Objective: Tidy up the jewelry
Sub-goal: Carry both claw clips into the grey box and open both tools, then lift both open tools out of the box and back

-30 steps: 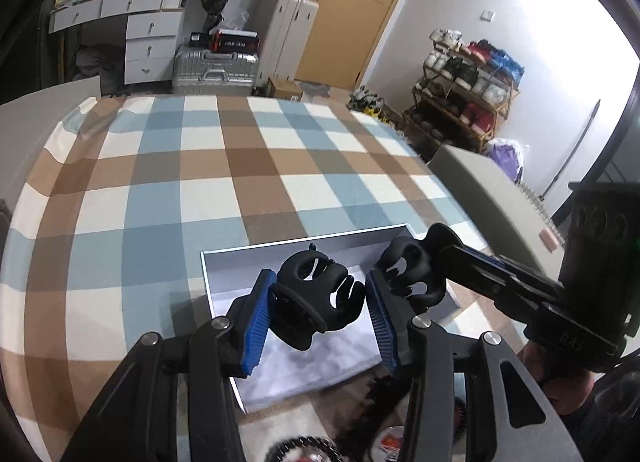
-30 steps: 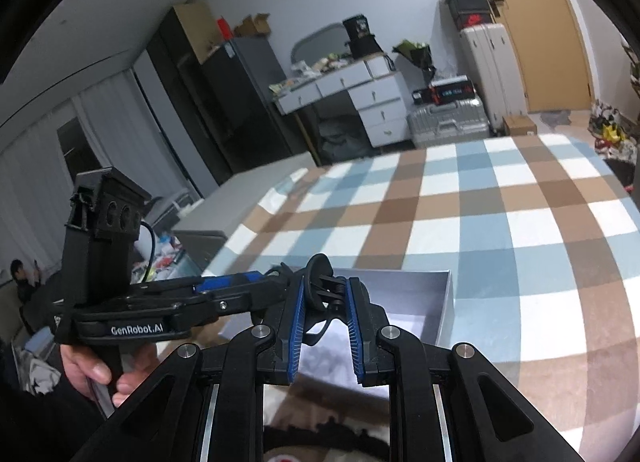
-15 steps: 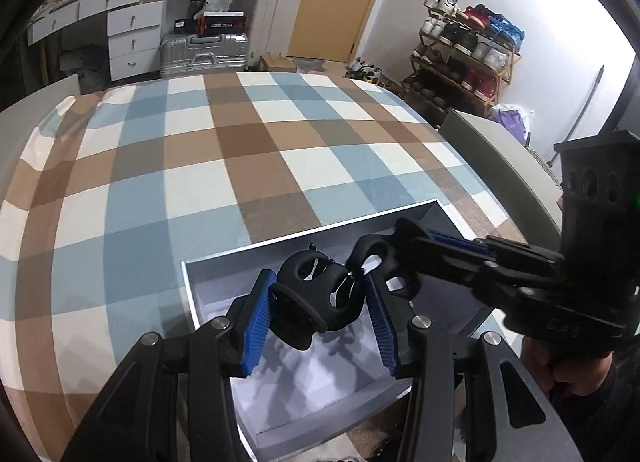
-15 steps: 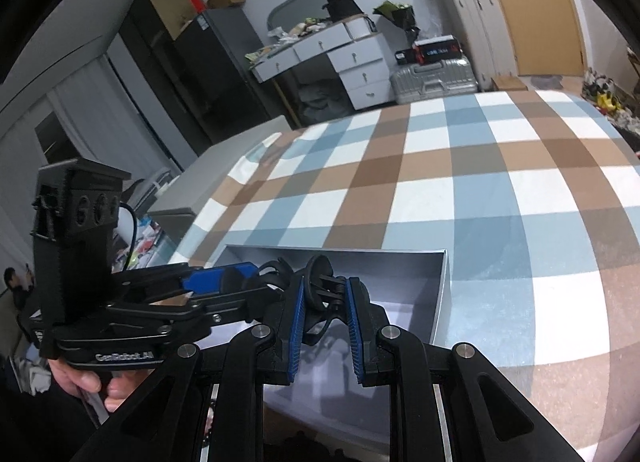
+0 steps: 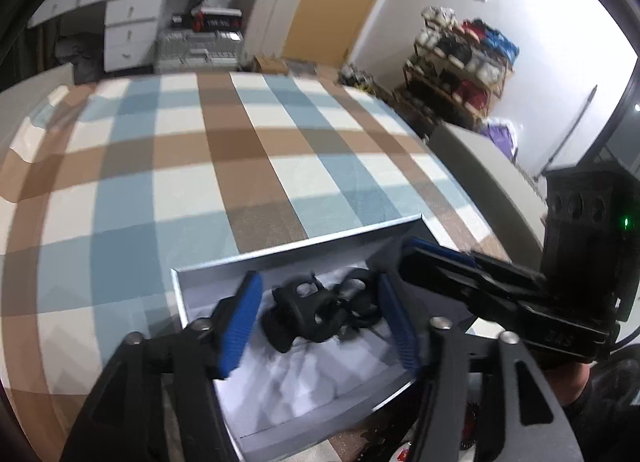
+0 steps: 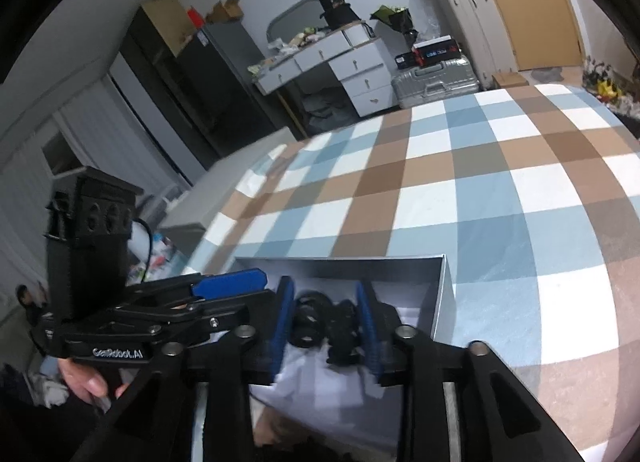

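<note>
Checked cloth [image 5: 280,166]: grey box [image 5: 304,244] contains two black clips [image 5: 320,310]; left tool [image 5: 320,318], right tool [image 6: 326,322] opening, unclamped.

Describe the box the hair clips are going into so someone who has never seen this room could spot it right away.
Find the bed with the blue, brown and white checked cover. Near its front edge lies a shallow open box, grey-walled with a pale lining, two black claw clips inside. It is the only container on the cover.
</note>
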{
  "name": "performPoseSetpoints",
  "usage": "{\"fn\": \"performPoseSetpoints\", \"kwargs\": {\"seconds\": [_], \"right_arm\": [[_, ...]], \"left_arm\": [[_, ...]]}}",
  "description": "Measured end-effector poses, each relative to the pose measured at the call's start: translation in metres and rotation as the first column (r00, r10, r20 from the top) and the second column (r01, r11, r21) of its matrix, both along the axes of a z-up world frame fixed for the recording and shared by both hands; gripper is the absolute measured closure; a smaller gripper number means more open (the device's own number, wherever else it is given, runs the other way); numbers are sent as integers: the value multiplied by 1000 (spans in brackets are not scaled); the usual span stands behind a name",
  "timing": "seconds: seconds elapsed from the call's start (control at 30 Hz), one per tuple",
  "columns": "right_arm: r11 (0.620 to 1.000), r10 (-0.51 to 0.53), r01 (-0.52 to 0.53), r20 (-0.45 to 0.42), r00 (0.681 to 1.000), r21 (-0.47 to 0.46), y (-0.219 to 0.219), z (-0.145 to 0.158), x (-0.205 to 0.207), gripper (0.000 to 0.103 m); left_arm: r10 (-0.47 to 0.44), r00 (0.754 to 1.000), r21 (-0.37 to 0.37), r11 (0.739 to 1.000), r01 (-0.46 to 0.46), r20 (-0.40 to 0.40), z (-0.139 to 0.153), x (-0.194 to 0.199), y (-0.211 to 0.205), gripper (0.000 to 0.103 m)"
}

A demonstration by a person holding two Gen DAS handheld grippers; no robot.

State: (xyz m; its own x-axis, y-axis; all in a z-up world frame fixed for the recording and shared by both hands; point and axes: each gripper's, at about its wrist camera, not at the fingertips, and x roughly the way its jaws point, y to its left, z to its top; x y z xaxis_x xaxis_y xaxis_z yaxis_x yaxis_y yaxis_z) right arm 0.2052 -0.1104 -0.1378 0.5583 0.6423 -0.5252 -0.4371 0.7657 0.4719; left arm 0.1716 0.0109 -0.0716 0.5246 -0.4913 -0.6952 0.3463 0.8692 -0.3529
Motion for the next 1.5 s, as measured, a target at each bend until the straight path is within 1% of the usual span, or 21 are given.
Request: {"fn": "performPoseSetpoints", "kwargs": {"seconds": [0.03,0.07,0.13,0.2,0.23,0.27,0.33,0.43,0.57,0.7,0.73,0.77,0.83,0.93,1.1,1.17,1.2,1.27,1.37,1.43,1.5], "right_arm": [[1000,-10,10,18,1000,1,-2,2,-4,54],[1000,-29,29,39,999,-4,-5,6,-9,50],[999,-41,41,63,997,8,-10,11,-16,50],[998,-62,61,89,994,18,-16,18,-24,41],[997,-76,74,109,991,22,-19,22,-29,35],[996,-83,81,125,989,22,-21,25,-34,32],[996,-90,88,152,984,17,-23,31,-42,30],[995,-98,98,186,978,13,-24,38,-55,23],[995,-102,102,211,972,14,-24,45,-70,12],[995,-103,103,237,966,14,-24,50,-86,8],[995,-103,103,240,965,12,-24,51,-89,4],[994,-105,106,244,964,10,-25,52,-92,2],[994,-109,110,259,960,11,-25,54,-100,2],[994,-108,110,271,956,9,-26,56,-109,1],[992,-115,122,292,949,-5,-31,59,-127,0],[992,-121,130,300,946,-9,-33,60,-134,0],[991,-121,130,303,945,-9,-34,60,-136,0],[991,-120,132,313,942,-19,-36,60,-143,0],[990,-112,135,331,937,-47,-36,59,-152,0],[989,-107,136,337,936,-63,-36,57,-156,0],[988,-99,134,334,937,-81,-35,54,-159,0]], "left_arm": [[2,1000,-7,1000,-1,17,4,-3,1,36],[12,999,-9,1000,-12,33,7,-6,3,35],[35,998,-2,999,-35,59,12,-9,7,34],[65,995,13,998,-66,82,16,-16,10,34],[83,992,23,996,-85,92,18,-18,11,34],[104,989,37,993,-109,105,19,-22,12,32],[149,978,77,984,-161,145,23,-31,11,28],[198,955,132,964,-231,220,29,-47,7,22],[264,918,192,925,-328,297,35,-62,4,21],[297,883,230,890,-394,362,41,-76,3,20],[301,877,234,885,-403,374,42,-80,3,19],[300,873,237,882,-407,384,44,-83,2,16],[311,865,232,877,-421,394,46,-88,2,15],[323,860,208,880,-427,396,49,-97,3,14],[336,853,189,880,-436,400,51,-108,4,14],[327,859,173,891,-419,394,50,-113,3,12],[318,866,169,899,-405,386,49,-115,1,7],[306,871,163,906,-390,386,46,-119,-4,1],[296,871,148,914,-377,391,39,-129,-8,1],[302,879,130,920,-370,370,33,-133,-7,1],[326,880,108,918,-383,345,26,-136,-3,1]]}}
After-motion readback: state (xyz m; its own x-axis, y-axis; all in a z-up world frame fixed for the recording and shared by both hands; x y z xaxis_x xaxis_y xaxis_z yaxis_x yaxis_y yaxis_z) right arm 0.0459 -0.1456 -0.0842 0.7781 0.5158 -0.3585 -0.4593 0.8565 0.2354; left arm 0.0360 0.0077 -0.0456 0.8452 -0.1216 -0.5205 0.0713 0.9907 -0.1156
